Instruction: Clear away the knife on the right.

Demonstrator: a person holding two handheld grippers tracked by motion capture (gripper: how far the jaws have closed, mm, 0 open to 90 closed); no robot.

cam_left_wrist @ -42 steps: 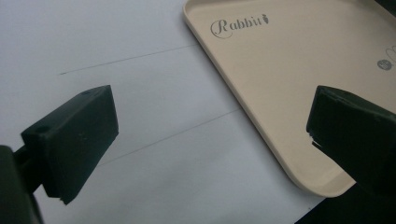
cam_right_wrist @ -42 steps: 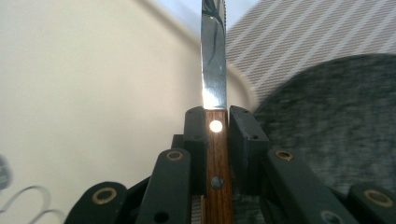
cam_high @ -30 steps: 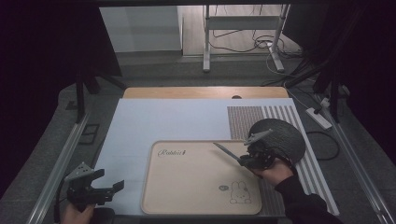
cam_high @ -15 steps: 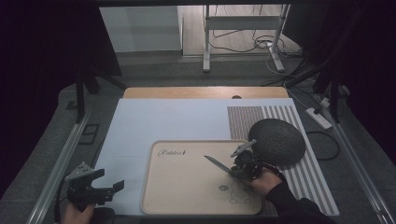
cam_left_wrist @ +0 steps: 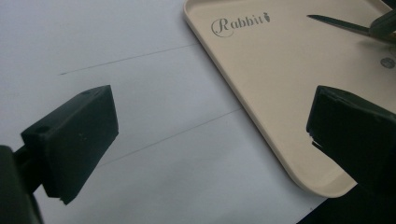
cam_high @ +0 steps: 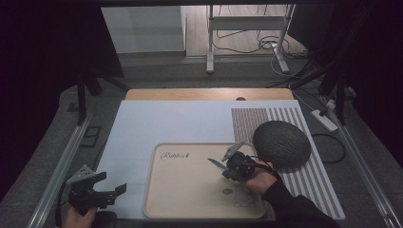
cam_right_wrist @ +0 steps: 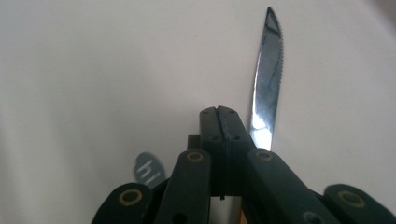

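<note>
Right claw (cam_high: 236, 164) is hovering over the beige tray (cam_high: 176, 190), jaws pressed together and pinching a knife (cam_right_wrist: 267, 88). In the right gripper view the serrated blade is sticking out past the closed jaws, pointing away over the tray's pale bottom. From the high view the blade tip is pointing left, toward the tray's middle. The tray is lying on a white sheet (cam_high: 157, 126) on the surface, "Rabbit" lettering near its upper left corner. A dark round mat (cam_high: 281, 142) is sitting just beside the tray's upper right corner, on a striped cloth (cam_high: 309, 178). Left claw (cam_high: 107, 187) is hanging well apart at the lower left, jaws spread, nothing between them, facing the tray's near corner.
</note>
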